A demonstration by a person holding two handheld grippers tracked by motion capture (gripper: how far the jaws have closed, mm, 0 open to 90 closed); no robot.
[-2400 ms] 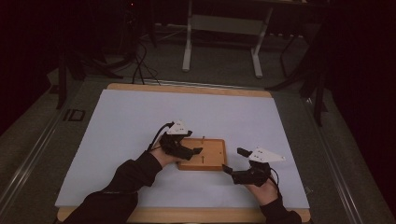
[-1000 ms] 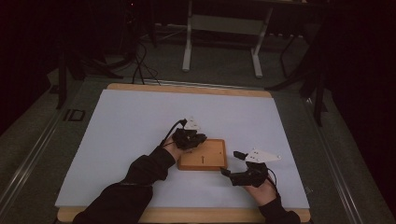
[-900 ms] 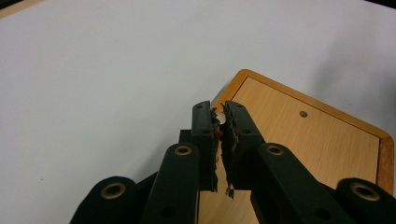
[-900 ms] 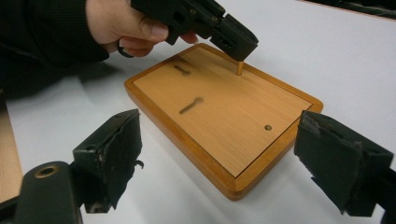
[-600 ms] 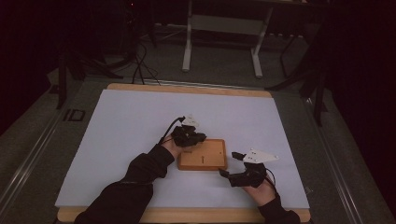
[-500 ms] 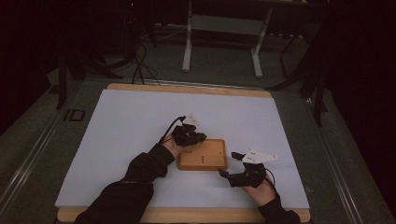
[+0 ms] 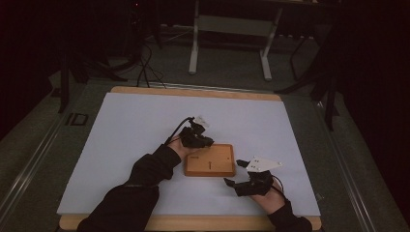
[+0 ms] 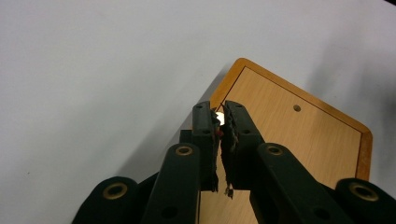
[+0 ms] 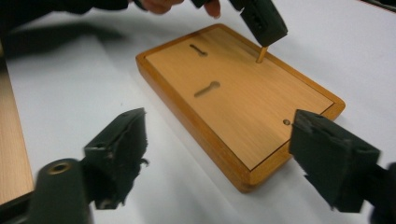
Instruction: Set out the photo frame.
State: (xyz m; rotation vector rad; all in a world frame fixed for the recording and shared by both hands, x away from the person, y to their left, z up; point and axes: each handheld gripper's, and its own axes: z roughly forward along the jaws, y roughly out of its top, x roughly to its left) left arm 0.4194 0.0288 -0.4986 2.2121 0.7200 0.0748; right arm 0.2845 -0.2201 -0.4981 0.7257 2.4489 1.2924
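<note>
White sheeting [image 7: 121, 145] covers our table. Nearest, our right gripper [image 7: 237, 185] waits with jaws spread before the wooden board [image 7: 210, 166]. Beyond, our left gripper [image 9: 264, 30] clamps a small peg [image 9: 261, 55] at the board's far corner; next we judge it needs a plumb push into its hole.
</note>
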